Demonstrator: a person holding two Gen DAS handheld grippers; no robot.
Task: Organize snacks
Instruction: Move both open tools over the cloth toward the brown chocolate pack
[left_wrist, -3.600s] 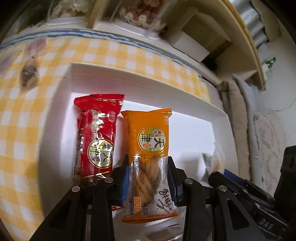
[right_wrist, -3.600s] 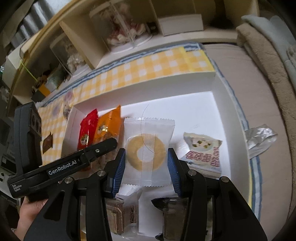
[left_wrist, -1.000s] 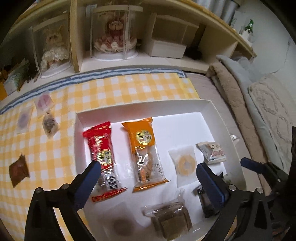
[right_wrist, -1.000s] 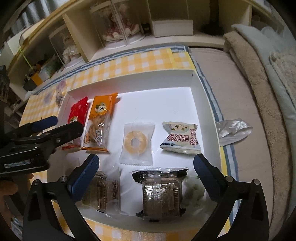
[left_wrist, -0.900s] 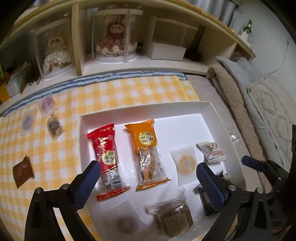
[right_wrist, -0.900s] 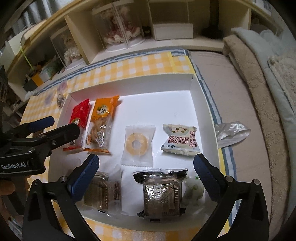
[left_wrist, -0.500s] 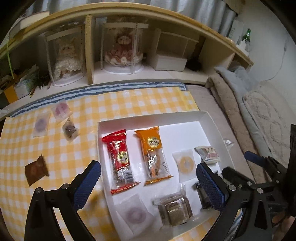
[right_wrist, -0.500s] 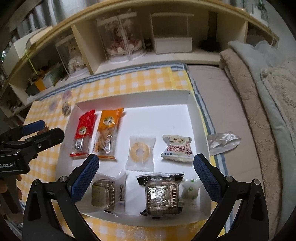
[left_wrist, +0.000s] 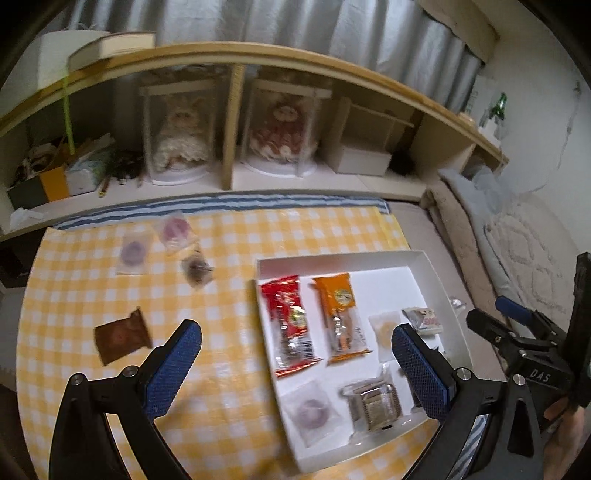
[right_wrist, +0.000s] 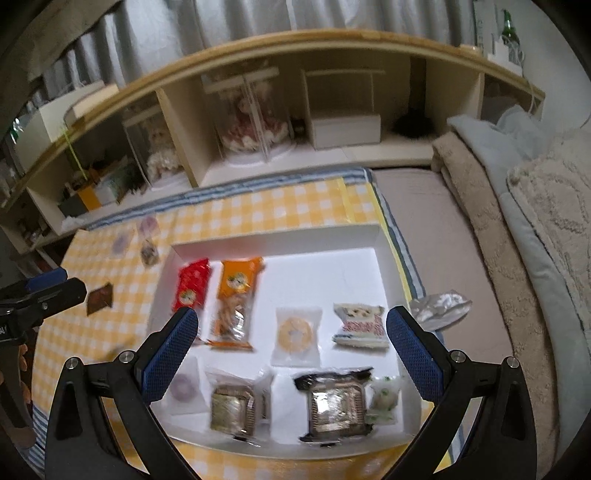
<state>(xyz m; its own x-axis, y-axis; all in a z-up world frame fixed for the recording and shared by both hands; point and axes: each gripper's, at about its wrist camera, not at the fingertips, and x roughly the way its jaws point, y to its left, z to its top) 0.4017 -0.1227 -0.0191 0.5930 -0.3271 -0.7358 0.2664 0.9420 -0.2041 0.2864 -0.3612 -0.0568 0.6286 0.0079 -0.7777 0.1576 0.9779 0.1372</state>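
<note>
A white shallow cardboard tray (right_wrist: 384, 254) sits on the yellow-checked cloth surface (left_wrist: 229, 302), toward its right edge. In the tray, a red wrapped snack bar (right_wrist: 191, 283) lies left of an orange wrapped snack bar (right_wrist: 236, 295). A brown square packet (left_wrist: 122, 335) lies on the cloth left of the tray.

You can read only "DAS" in white letters on the black body of the right gripper (left_wrist: 517, 328); the print on the snack packs is too blurry.
</note>
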